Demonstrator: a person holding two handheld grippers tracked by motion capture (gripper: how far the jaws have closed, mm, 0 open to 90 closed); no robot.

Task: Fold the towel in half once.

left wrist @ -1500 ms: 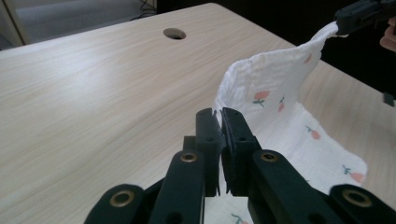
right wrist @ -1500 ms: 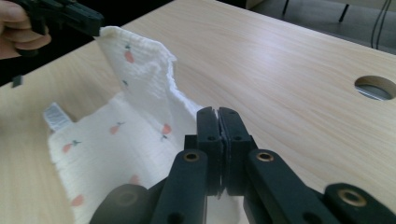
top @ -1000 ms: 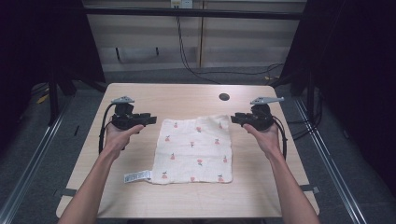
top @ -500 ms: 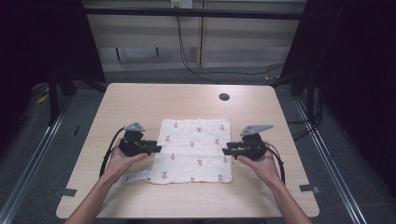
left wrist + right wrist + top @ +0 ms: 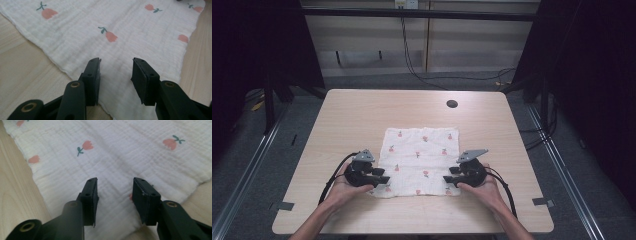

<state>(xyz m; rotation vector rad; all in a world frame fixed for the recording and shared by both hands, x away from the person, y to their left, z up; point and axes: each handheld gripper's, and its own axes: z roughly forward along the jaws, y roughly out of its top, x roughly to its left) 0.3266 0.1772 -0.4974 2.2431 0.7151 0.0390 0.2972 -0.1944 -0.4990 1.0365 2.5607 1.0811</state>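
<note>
On the table (image 5: 362, 115), the cloth's (image 5: 419, 155) near corners lie between both grippers' parted jaws.

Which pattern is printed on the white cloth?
Small pink tulips with green stems on the white cloth, clearest in the left gripper view.

Both forearms are bare, without sleeves. The left gripper (image 5: 382, 179) and right gripper (image 5: 449, 178) are black, each topped by a grey three-cornered plate and trailing a black cable; brass-coloured rivets mark the jaw arms.
</note>
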